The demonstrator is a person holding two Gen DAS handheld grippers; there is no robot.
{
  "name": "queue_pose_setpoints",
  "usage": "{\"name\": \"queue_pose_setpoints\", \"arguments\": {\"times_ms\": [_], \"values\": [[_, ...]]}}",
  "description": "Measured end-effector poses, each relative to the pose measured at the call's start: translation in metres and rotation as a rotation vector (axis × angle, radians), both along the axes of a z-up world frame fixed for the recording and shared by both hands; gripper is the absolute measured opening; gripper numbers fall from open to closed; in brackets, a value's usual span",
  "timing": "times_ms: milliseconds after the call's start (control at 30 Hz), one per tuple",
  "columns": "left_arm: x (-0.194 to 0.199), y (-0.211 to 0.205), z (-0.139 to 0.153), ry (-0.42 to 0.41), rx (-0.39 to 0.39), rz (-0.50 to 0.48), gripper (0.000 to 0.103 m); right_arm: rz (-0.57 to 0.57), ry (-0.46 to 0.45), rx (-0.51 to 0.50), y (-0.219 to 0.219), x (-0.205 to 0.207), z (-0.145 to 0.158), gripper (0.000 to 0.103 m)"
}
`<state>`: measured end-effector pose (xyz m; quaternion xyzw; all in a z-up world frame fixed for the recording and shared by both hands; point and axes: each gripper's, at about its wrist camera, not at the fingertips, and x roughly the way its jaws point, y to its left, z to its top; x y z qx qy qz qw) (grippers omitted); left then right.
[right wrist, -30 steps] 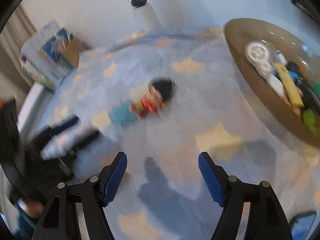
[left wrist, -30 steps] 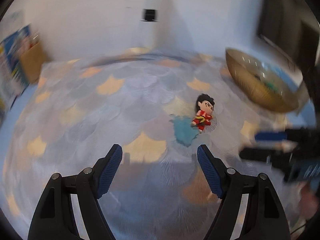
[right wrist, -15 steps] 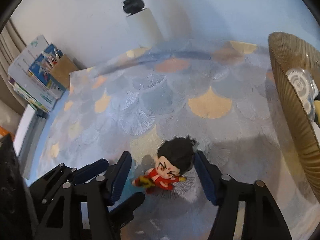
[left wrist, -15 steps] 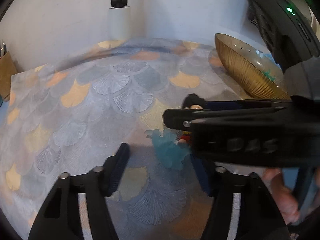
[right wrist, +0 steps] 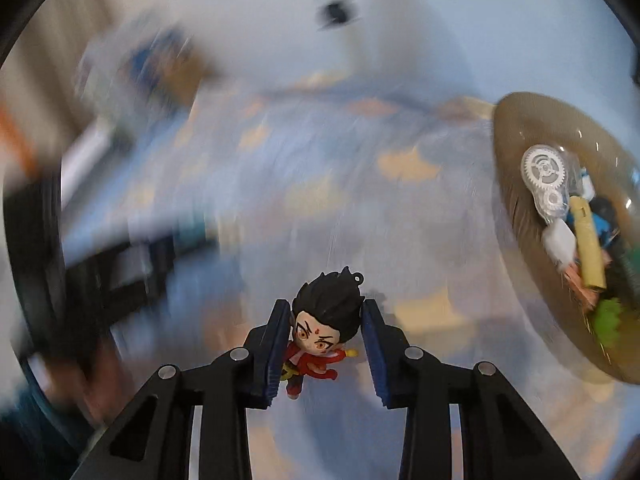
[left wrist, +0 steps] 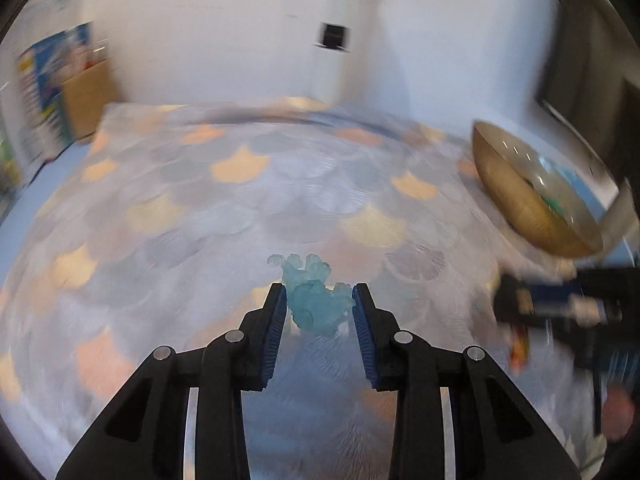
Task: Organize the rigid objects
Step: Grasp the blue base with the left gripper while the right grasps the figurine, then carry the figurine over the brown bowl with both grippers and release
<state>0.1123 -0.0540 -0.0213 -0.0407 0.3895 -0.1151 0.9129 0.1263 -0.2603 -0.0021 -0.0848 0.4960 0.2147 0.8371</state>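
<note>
My left gripper [left wrist: 319,298] is shut on a translucent blue wave-shaped piece [left wrist: 314,298], held above the scalloped mat [left wrist: 240,208]. My right gripper [right wrist: 325,320] is shut on a small figurine [right wrist: 322,326] with black spiky hair and a red outfit, lifted clear of the mat. The right gripper also shows blurred at the right of the left wrist view [left wrist: 560,304]. A gold ribbed bowl [right wrist: 516,216] at the right holds several small objects, among them a white correction tape dispenser [right wrist: 546,184] and a yellow stick [right wrist: 588,248].
The gold bowl also shows in the left wrist view [left wrist: 516,204]. A cardboard box with books [left wrist: 60,96] stands at the far left by the wall. A dark monitor edge [left wrist: 580,72] is at the far right. A white post [left wrist: 332,36] stands against the back wall.
The two pieces have come apart: my left gripper closed on the blue wave piece and my right gripper closed on the figurine and lifted it away to the right.
</note>
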Motion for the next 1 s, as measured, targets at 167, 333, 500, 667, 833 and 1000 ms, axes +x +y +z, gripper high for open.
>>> {"name": "queue_pose_setpoints", "arguments": {"times_ms": [167,333,500,667,833,1000], "values": [[-0.008,0.010,-0.007,-0.028,0.003,0.102,0.031,0.102,-0.018,-0.195,0.019,-0.036,-0.015,0.037],[-0.007,0.019,-0.010,-0.033,-0.035,0.120,0.031,0.019,-0.057,-0.096,0.006,-0.048,-0.013,0.075],[-0.008,0.012,-0.011,-0.044,-0.004,0.103,0.031,-0.100,-0.034,0.019,-0.004,-0.063,-0.029,0.076],[-0.008,0.013,-0.011,-0.044,-0.006,0.101,0.031,-0.183,-0.058,0.015,0.005,-0.070,-0.028,0.073],[-0.009,0.014,-0.011,-0.051,-0.011,0.093,0.031,-0.297,-0.070,0.029,0.003,-0.067,-0.020,0.057],[-0.009,0.014,-0.010,-0.053,-0.010,0.087,0.031,-0.305,-0.095,-0.038,0.012,-0.056,-0.026,0.036]]}}
